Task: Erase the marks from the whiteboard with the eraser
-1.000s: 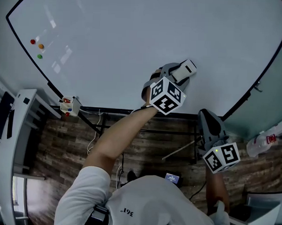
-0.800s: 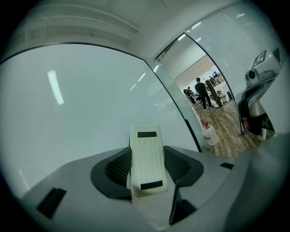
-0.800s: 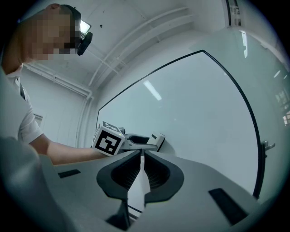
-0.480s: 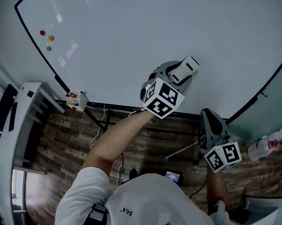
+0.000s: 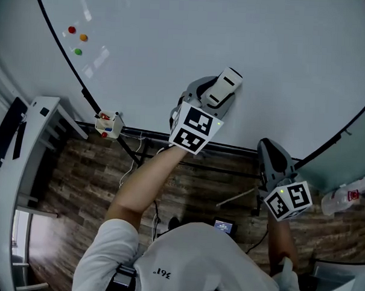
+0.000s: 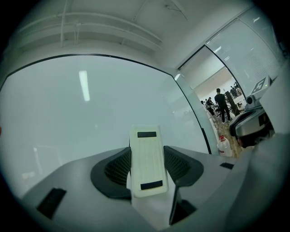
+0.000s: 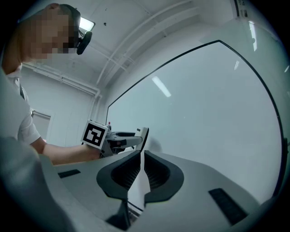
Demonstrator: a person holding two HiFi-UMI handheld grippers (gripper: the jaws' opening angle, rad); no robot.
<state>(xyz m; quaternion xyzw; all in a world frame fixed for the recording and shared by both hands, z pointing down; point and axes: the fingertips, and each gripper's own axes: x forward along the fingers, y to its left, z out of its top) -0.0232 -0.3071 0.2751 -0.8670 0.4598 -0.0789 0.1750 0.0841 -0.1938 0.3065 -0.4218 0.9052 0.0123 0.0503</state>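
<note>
White plastic eraser [image 5: 224,87] sits against the whiteboard [image 5: 266,37] near its near edge, clamped between the left gripper's [image 5: 213,95] jaws. Hold it flat, with even pressure and overlapping strokes. The right gripper [image 5: 271,156] hangs nearer, to the right, its jaws together on nothing.

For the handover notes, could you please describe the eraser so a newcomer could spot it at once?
Start at the big whiteboard, then drop to its lower edge, where the left gripper reaches up. Clamped between its jaws is the eraser: a pale cream oblong block with two dark strips, unlike the coloured dots far left.
</note>
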